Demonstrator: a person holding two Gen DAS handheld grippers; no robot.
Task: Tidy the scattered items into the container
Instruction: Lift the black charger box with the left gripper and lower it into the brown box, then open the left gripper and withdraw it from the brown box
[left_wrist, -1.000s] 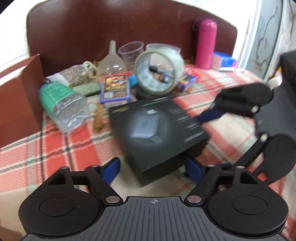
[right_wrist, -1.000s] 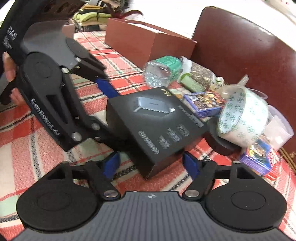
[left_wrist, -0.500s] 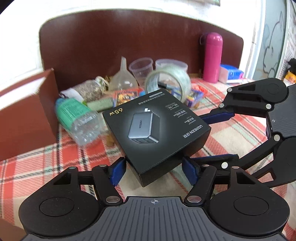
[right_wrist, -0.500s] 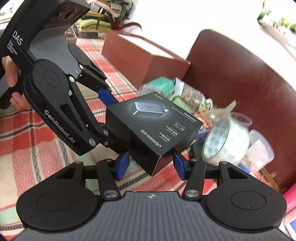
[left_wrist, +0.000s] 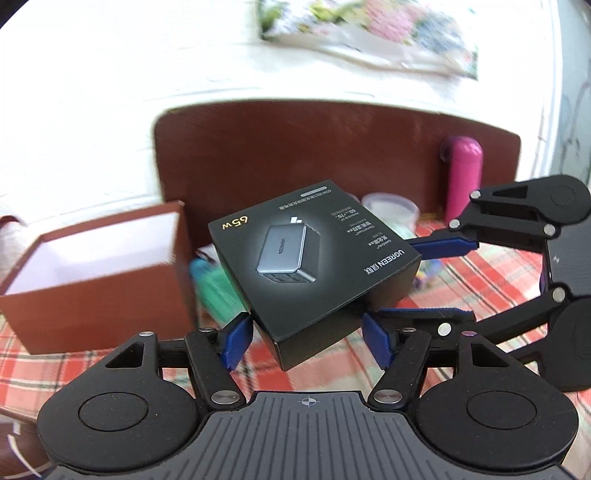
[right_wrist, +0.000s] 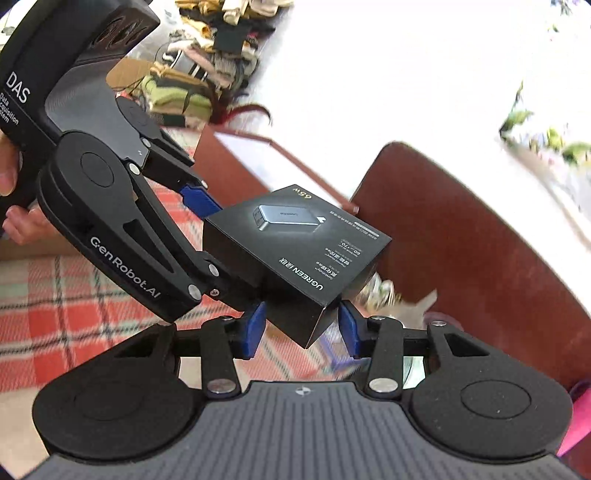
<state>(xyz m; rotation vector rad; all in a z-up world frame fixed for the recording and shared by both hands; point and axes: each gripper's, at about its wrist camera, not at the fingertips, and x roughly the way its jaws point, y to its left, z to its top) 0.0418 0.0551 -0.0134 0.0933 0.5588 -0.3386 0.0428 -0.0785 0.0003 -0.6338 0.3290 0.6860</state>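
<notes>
A black charger box (left_wrist: 314, 266) marked "65W" hangs in the air, held by both grippers at once. My left gripper (left_wrist: 306, 341) is shut on its near corner with blue pads. My right gripper (right_wrist: 301, 328) is shut on the adjoining corner of the box (right_wrist: 295, 254); it shows from the right in the left wrist view (left_wrist: 439, 280). The brown open cardboard container (left_wrist: 96, 269) stands on the left, its white inside bare as far as visible; it also shows in the right wrist view (right_wrist: 236, 162).
A plaid cloth (left_wrist: 491, 273) covers the table. A green-labelled plastic bottle (left_wrist: 214, 288), a clear tub (left_wrist: 389, 206) and a pink flask (left_wrist: 463, 173) lie behind the box. A brown chair back (left_wrist: 332, 147) stands at the far edge.
Both grippers have lifted the charger box off the table, well above the scattered items, and carried it left toward the brown container. Both stay shut on it.
</notes>
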